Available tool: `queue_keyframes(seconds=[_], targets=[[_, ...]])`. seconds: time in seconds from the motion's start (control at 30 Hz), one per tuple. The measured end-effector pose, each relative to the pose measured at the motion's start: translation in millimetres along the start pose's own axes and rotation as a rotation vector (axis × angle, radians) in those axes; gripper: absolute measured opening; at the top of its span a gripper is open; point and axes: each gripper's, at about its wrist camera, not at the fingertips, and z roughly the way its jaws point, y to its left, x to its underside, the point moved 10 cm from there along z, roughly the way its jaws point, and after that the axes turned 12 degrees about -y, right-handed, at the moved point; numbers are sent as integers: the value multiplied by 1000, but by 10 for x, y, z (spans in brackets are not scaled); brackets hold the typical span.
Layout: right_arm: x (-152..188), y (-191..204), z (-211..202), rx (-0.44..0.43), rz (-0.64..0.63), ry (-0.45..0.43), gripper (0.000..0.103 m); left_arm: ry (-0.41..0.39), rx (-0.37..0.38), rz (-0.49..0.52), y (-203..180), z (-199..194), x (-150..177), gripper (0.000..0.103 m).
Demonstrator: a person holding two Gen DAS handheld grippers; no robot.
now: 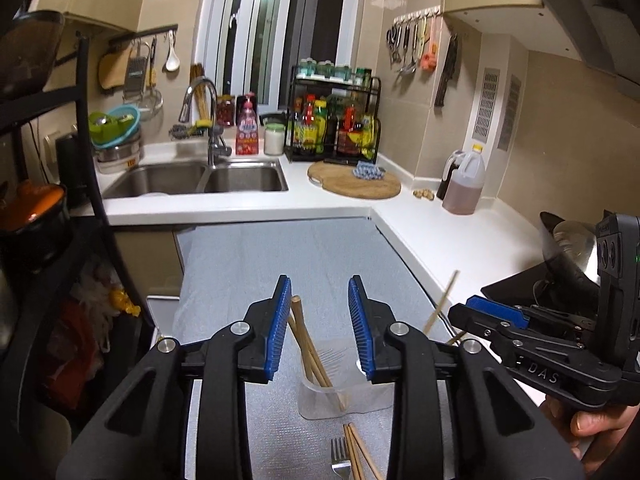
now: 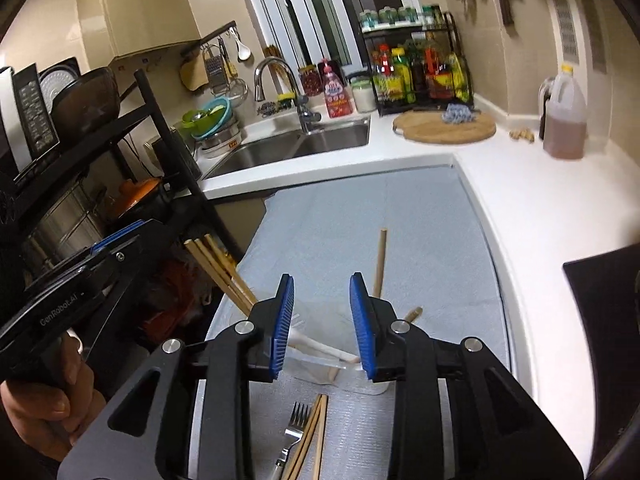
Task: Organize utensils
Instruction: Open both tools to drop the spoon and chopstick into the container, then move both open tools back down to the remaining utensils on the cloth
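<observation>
The clear plastic cup (image 1: 340,396) stands upright on the grey mat (image 1: 320,256) that covers the table, just ahead of both tongs. In the left wrist view, wooden chopsticks (image 1: 308,344) lean in the cup with their tops tilted to the left. In the right wrist view a further chopstick (image 2: 380,260) slants up and away from the cup, and a pale white utensil (image 2: 320,346) lies across its mouth; what kind it is cannot be told.

Loose items lie on the mat on the near side of the cup: a metal fork (image 2: 294,428) and a few chopsticks (image 2: 314,436) just beside it, lying side by side and pointing toward the cup.

The left tongs (image 1: 320,328) are partly open. The leaning chopsticks sit in the gap close to the left pad, but neither pad presses on them, so nothing is held. The right tongs (image 2: 322,328) are likewise partly open and empty, positioned above the cup.

Judgement: the step in hand is collection of the remaining loose utensils. Recommended procedure:

1. Draw one pair of tongs back toward the fork and loose chopsticks.
2. Close across the middle of the chopsticks so that they lift as one bundle.
3. Lower them into the cup end first; a sideways push could tip this light cup.
4. Use the other tongs to steady the cup wall.
</observation>
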Motion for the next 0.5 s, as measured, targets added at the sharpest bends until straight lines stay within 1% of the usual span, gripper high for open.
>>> queue_keyframes(seconds=[0.07,0.13,0.23,0.27,0.4,0.5], targets=[[-42,63,-193,5,-23,-38,31,-40,-6,-1,-8,-197,-44,31],[-33,142,-406,9,-55,-81,31,-61,-13,-3,-11,-360,-27,32],[85,264,-753,19,-113,-155,31,-80,-20,-2,-21,-609,95,32],[125,294,-821,20,-122,-167,31,-85,-21,0,-27,-684,151,32],[511,419,-1132,20,-148,-201,31,-88,-20,12,-40,-968,466,34],[806,448,-1296,26,-150,-212,31,-67,-13,13,-36,-1102,759,35]])
